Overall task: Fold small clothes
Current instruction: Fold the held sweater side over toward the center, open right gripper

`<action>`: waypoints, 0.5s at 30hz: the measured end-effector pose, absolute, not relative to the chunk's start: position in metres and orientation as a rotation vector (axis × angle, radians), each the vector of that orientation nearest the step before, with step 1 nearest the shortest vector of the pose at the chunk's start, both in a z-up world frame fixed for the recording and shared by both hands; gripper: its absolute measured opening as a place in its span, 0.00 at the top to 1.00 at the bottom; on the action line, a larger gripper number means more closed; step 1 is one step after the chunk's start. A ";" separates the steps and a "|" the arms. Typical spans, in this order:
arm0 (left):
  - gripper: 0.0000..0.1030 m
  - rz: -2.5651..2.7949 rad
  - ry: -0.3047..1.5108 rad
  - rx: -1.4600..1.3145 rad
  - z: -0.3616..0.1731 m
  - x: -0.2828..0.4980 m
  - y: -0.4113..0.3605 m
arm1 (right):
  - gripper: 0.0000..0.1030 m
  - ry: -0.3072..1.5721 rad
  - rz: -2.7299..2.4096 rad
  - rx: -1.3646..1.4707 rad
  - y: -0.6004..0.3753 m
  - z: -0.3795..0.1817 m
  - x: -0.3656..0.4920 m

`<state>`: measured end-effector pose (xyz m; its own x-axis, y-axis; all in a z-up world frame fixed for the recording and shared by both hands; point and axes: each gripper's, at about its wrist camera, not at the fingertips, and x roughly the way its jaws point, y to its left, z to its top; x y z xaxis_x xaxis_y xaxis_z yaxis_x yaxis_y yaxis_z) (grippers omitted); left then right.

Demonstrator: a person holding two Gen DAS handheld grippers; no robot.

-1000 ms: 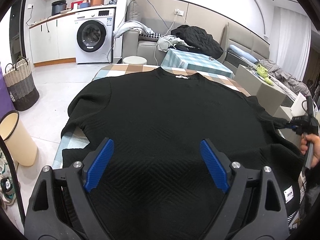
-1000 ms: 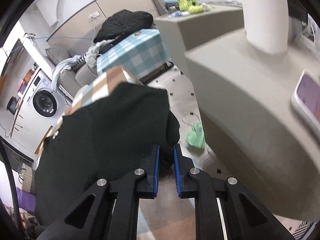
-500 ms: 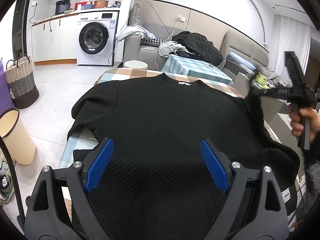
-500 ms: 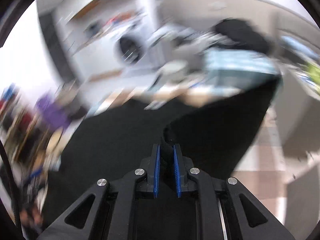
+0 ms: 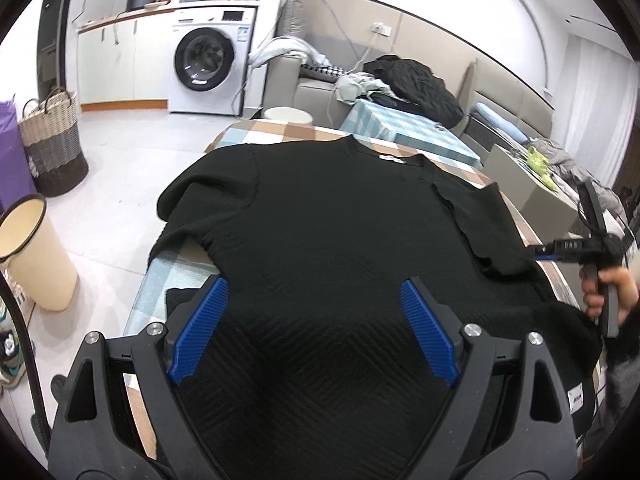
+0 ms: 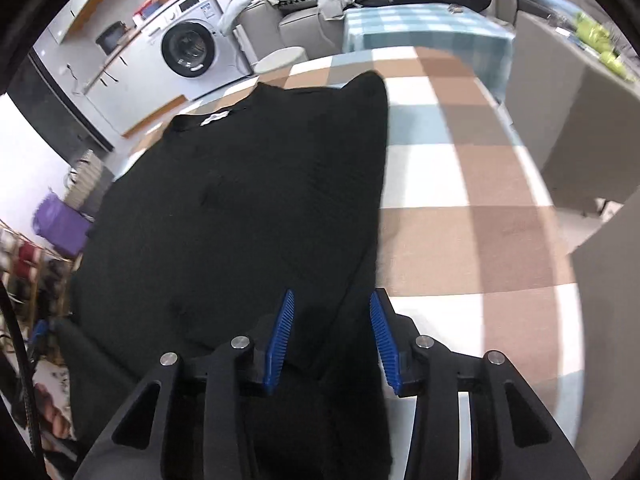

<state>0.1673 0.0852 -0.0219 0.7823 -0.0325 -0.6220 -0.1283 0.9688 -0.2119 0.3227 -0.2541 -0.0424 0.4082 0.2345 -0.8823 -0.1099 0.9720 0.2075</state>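
Two grippers, each carried by hand, over one black sweater [image 5: 328, 240] spread on a table with a checked cloth [image 6: 460, 184].

Item, left gripper [image 5: 314, 332]: nearest its own camera, at 6 o'clock in the left wrist view. Tilted down over the sweater's hem end. Blue pads [image 5: 198, 332] set wide apart, nothing pressed between them; the knit shows in the gap below.

Item, right gripper [image 6: 332, 336]: at 6 o'clock in the right wrist view, angled steeply down at the sweater's right edge. Jaws have just been opening; they stand partly apart, with the black fabric in the gap but the pads not pressing on it. In the left wrist view it sits at 3 o'clock, handle upright in the person's right hand [image 5: 608, 292], fingers wrapped round the grip, tips pointing inward at the garment.

Item, sweater: lies flat, neckline and white label [image 5: 394, 159] at the far end, toward 12 o'clock. Right sleeve [image 5: 480, 224] folded in over the body. Left sleeve [image 5: 188, 216] spread outward over the table edge, toward 9 o'clock.

Item, background, 11 o'clock: washing machine [image 5: 208, 68].
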 end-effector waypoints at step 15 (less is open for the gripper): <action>0.15 0.198 0.693 -0.298 -0.029 0.171 0.138 | 0.95 1.047 0.079 0.043 -0.285 -0.050 0.327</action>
<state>0.1714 0.1379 -0.0288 0.7531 0.0807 -0.6530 -0.2771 0.9390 -0.2035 0.3271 -0.2853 -0.0499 0.4979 0.0862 -0.8630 -0.0447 0.9963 0.0737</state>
